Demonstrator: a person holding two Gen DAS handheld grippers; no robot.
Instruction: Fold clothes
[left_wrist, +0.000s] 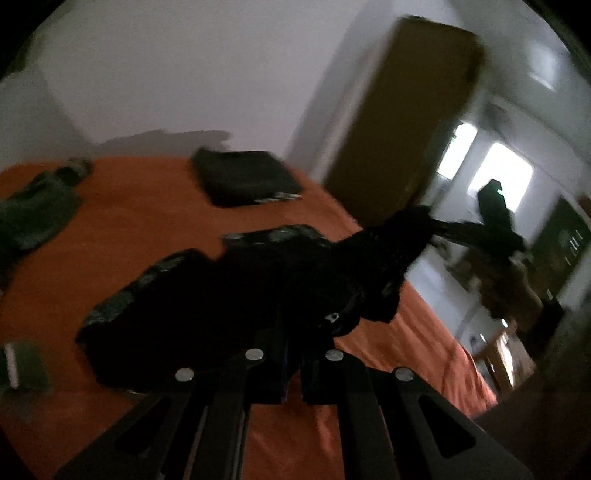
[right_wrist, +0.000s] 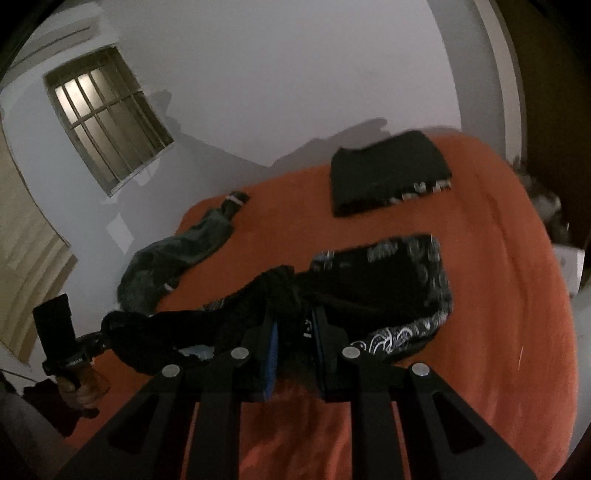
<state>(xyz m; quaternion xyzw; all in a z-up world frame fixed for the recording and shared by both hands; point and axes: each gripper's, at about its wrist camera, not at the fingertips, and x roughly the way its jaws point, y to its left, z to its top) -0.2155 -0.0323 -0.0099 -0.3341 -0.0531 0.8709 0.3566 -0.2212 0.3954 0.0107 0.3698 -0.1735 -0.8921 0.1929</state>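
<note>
Both grippers, left gripper (left_wrist: 293, 354) and right gripper (right_wrist: 295, 332), clamping black patterned garment (right_wrist: 388, 280) over orange bed (right_wrist: 498, 295); keeping edge taut, laying evenly near folded pile (right_wrist: 388, 173).

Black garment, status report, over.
Left gripper and right gripper both shut on black garment, stretched above the bed. Folded stack behind. Nothing blocking.

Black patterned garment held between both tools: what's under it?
Under the black garment lies the orange bedsheet, visible all around it. Whatever sits directly beneath the cloth is covered; nothing else shows.
</note>
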